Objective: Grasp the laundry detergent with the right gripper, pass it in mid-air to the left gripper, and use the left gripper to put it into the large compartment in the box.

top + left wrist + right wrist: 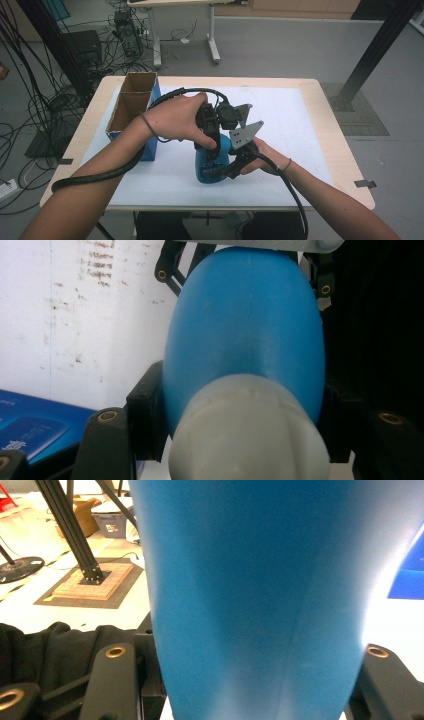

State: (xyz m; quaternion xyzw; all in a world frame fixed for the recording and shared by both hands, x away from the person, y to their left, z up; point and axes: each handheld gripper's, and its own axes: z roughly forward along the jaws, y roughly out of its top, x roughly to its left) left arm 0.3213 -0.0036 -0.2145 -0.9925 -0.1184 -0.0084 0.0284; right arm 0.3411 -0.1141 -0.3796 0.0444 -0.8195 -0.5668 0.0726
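The blue bottle [212, 165] is clamped near its white cap [250, 432] by the left hand-held gripper [212, 150], and its body is clamped by the right hand-held gripper [235, 162] from the other side. The bottle is stood upright on the desk [300, 125], just beside an open cardboard box [131, 102]

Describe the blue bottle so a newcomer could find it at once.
On the white mat of the wooden table, right of the open cardboard box, stands the blue bottle. It alone has a grey cap and is clamped by both grippers.
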